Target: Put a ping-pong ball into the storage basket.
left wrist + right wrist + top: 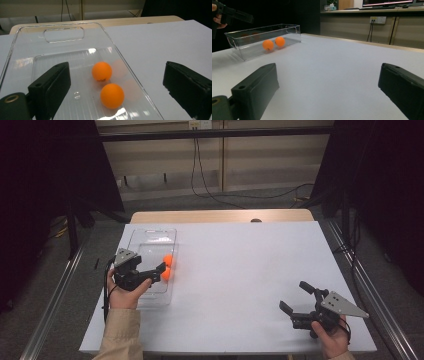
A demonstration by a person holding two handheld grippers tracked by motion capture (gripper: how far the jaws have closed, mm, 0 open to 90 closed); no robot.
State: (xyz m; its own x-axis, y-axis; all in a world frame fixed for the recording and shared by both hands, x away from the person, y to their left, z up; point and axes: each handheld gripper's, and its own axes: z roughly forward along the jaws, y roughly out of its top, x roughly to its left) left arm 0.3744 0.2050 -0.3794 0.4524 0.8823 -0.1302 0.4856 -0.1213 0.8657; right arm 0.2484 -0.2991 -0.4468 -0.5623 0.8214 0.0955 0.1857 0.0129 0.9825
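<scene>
A clear plastic bin [150, 237] stands on the left of the white table. Two orange balls lie in it against its right wall, one [168, 260] just behind the other [166, 274]. My left gripper [152, 272] hovers open over the bin's near half, with nothing held. Along its jaws I look down on the far ball [101, 71] and the near ball [112, 95] on the bin's floor [62, 65]. My right gripper [293, 295] is open and holds nothing, low over the table's front right. From there the bin [244, 53] and both balls [268, 45] [279, 41] sit far left.
The white table top [240, 270] spreads wide between the bin and the right gripper. A wooden edge [220, 215] runs along the back. Cables [210, 190] lie on the floor behind, and metal rails [55, 295] flank both sides of the table.
</scene>
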